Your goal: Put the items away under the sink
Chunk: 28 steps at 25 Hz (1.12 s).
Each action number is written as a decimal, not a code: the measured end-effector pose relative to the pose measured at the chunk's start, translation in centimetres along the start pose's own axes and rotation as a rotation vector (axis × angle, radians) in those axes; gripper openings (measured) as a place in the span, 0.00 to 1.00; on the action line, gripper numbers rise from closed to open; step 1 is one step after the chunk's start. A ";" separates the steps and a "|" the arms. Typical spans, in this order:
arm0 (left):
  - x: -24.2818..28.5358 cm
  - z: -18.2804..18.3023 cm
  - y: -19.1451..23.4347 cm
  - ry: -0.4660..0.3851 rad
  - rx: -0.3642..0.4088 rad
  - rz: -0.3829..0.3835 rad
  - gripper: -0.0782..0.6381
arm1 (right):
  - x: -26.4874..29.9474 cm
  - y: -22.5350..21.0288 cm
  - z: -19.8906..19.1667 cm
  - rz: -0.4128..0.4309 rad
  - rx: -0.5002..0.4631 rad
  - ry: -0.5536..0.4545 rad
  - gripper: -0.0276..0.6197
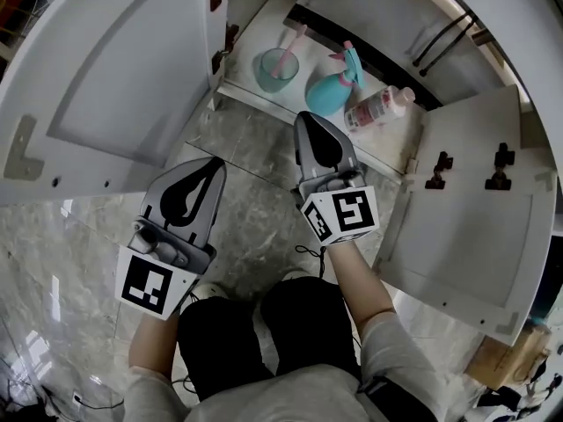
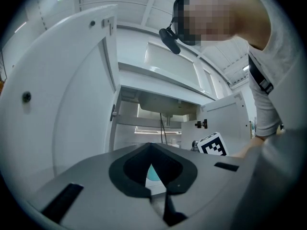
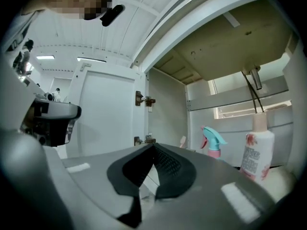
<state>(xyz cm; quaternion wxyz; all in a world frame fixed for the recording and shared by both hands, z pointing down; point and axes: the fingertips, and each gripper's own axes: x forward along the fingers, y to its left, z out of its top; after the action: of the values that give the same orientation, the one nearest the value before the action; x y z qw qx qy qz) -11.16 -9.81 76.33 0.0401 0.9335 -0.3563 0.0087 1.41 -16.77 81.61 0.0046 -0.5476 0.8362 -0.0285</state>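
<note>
Open white under-sink cabinet [image 1: 251, 38], seemingly stocked already. Grey left gripper [image 1: 218, 161] and grey right gripper [image 1: 303, 117] in front, jaws pressed together, empty. Inside: teal plastic spray bottle [image 1: 330, 90], white pink-capped bottle [image 1: 378, 108], pale teal cup [image 1: 277, 69]. Probably left: closing doors.

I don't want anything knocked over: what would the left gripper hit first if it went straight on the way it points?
Likely the teal cup in the open cabinet; it shows just beyond the left gripper's tips. Height is hard to judge.
</note>
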 end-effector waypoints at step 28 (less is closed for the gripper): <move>-3.5 30.2 -4.4 0.014 -0.167 0.089 0.12 | -9.9 5.8 30.2 0.015 -0.045 0.140 0.06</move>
<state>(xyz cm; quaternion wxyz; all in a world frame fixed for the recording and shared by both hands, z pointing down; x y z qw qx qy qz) -11.26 -6.67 45.80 0.1199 0.9101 -0.3964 -0.0125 1.20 -6.68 50.87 -0.0663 -0.5381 0.8389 -0.0478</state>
